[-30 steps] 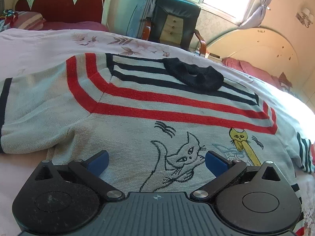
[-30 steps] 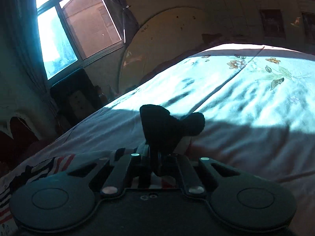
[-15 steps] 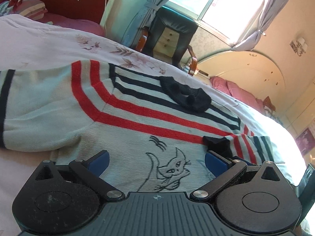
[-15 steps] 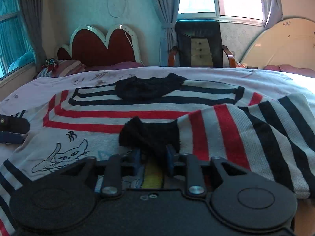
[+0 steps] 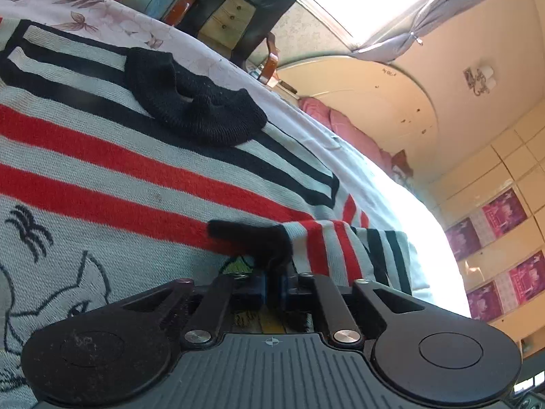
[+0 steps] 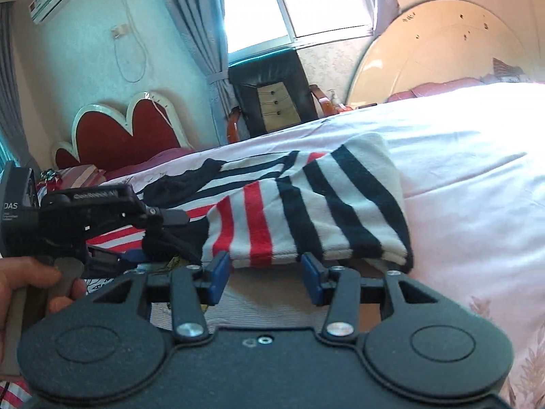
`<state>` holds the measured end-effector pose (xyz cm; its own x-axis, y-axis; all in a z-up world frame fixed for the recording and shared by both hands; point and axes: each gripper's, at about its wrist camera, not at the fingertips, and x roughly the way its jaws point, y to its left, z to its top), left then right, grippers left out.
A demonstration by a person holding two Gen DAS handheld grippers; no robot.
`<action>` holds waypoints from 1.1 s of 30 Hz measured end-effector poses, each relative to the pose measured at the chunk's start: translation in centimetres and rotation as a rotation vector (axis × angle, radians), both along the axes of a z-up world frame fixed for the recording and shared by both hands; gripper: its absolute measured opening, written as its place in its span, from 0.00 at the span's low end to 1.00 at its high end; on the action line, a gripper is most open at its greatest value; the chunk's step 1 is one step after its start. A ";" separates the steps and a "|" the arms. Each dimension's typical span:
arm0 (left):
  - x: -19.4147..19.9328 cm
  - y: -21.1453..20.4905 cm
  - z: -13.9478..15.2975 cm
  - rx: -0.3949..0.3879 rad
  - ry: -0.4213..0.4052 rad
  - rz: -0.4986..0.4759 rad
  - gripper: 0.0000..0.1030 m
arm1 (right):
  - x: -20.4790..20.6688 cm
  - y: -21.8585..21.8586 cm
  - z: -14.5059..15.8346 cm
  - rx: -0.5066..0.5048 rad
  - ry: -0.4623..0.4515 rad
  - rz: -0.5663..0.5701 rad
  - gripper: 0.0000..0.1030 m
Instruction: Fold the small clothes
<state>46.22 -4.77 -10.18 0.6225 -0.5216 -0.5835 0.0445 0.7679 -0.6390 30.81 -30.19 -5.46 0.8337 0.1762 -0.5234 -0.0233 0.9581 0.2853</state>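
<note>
A striped knit sweater (image 5: 112,184) is lying flat on the bed (image 6: 477,177), black collar (image 5: 190,102) toward twelve o'clock. The left gripper (image 5: 272,284) is pinching the black cuff (image 5: 252,238) of the sleeve (image 6: 306,211) folded over the body. The right gripper (image 6: 265,277) is hovering at the sleeve's six o'clock edge, fingers spread.

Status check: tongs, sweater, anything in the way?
Left tongs shut on the black cuff of the striped knit sweater. Right tongs open, empty, at the folded-over striped sleeve. Nothing blocking.
</note>
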 end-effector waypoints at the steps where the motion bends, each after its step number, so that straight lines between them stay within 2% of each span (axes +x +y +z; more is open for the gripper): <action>1: -0.1 0.5 0.5 -0.011 -0.029 0.017 0.05 | -0.2 -0.4 0.0 0.010 0.003 -0.010 0.44; 4: -1.1 3.0 3.0 0.071 -0.123 0.054 0.05 | -0.5 -1.6 -0.3 0.061 0.012 -0.038 0.45; 7: -1.9 5.7 3.6 0.140 -0.132 0.093 0.05 | -0.4 -2.6 -0.7 0.149 0.015 -0.058 0.48; 12: -2.6 9.2 2.0 0.121 -0.085 0.145 0.05 | 1.2 -3.6 -2.0 0.306 0.040 -0.081 0.51; 16: -3.1 9.9 0.8 0.110 -0.075 0.168 0.05 | 2.9 -4.5 -3.1 0.466 0.080 -0.075 0.51; 18: -3.4 10.2 0.7 0.112 -0.078 0.178 0.05 | 3.8 -5.5 -4.1 0.562 0.122 -0.094 0.51; 23: -4.3 11.1 1.2 0.124 -0.118 0.205 0.05 | 4.5 -7.4 -5.3 0.728 0.120 -0.168 0.49; 24: -4.3 11.2 1.0 0.130 -0.112 0.208 0.05 | 4.6 -7.6 -5.4 0.746 0.120 -0.172 0.37; 26: -4.0 11.4 0.2 0.160 -0.074 0.209 0.05 | 4.7 -7.5 -5.3 0.705 0.107 -0.168 0.07; 29: -3.7 11.3 -1.1 0.183 -0.040 0.210 0.05 | 5.4 -6.4 -5.6 0.540 0.170 -0.176 0.06; 31: -3.7 11.2 -1.1 0.187 -0.045 0.213 0.05 | 5.2 -5.7 -5.3 0.476 0.161 -0.155 0.05; 33: -3.8 11.0 -1.1 0.193 -0.049 0.212 0.05 | 4.8 -5.0 -3.8 0.393 0.158 -0.128 0.18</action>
<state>42.47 6.26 -11.28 0.7357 -0.2589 -0.6259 -0.1026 0.8708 -0.4808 35.59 -35.22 -9.24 0.7769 0.2874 -0.5602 0.1617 0.7688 0.6187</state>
